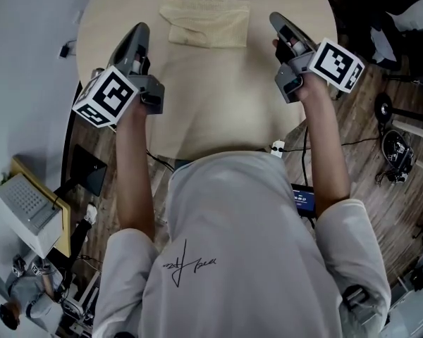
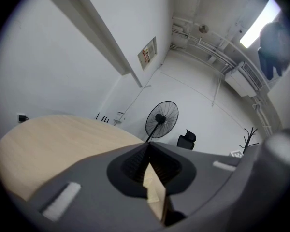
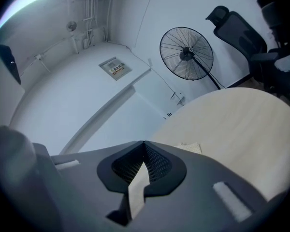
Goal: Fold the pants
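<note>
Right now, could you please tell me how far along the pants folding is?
Done: the pants lie as a compact folded bundle at the far edge of the table. In hand: nothing; the left gripper and right gripper are both shut, empty and clear of the cloth. Left: seemingly nothing, perhaps a final tidy.
</note>
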`<state>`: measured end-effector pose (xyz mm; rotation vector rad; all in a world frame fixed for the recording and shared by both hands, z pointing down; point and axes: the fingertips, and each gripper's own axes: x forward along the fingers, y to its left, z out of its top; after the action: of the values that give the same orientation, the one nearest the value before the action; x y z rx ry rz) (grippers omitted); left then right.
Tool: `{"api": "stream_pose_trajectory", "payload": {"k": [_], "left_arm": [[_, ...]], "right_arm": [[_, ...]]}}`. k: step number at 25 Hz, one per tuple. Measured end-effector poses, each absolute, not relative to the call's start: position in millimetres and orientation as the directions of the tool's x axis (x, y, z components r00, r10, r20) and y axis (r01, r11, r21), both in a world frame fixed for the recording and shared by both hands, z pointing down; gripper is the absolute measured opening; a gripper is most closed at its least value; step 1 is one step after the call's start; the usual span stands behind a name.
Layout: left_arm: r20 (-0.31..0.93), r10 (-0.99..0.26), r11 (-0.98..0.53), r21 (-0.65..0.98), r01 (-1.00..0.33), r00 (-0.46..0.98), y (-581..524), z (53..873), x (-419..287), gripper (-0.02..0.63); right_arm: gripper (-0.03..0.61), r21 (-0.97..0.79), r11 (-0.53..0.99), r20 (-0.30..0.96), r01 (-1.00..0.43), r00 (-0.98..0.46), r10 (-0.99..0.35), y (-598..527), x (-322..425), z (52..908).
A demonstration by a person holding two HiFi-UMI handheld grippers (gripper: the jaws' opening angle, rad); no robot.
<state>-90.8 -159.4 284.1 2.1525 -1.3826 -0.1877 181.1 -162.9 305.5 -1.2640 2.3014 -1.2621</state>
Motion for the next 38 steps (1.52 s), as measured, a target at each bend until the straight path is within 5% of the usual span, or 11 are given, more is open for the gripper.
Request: {"api": "stream_pose_trajectory", "payload": {"k": [38], "left_arm": [[0.264,-0.934,-0.169,0.267,-0.949,0.241,14,288,-74,0.003]], "right_arm": [[0.0,-0.223,0.497,0.294,-0.838,-0.544,-0.786,-23,173,282]]}}
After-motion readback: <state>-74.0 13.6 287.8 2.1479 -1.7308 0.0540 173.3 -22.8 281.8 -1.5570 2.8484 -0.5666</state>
